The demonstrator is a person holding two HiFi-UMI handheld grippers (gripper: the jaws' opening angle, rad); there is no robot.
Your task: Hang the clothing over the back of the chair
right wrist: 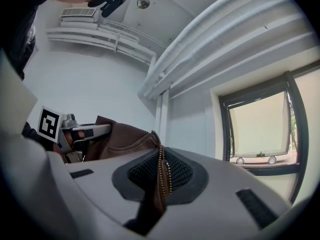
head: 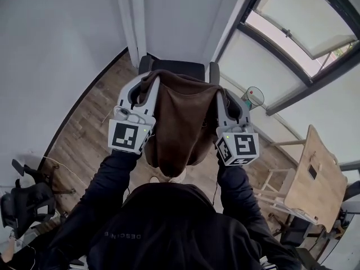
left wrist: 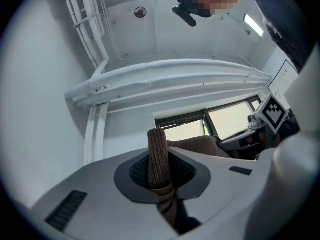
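Observation:
A brown zip-up garment [head: 180, 122] hangs stretched between my two grippers, above and in front of the dark chair back [head: 177, 67]. My left gripper [head: 147, 82] is shut on a ribbed brown edge [left wrist: 157, 156] of the garment. My right gripper [head: 222, 97] is shut on the zipper edge [right wrist: 161, 171] of the same garment. Both are held high at about the same height, with the cloth drooping between them toward the floor. Most of the chair below its back is hidden by the garment.
A white wall and pipe column [head: 132, 21] stand right behind the chair. Windows [head: 292, 32] run along the right. A wooden table [head: 312, 176] stands at the right, and a black office chair [head: 25, 201] at the lower left. The floor [head: 84, 128] is wood.

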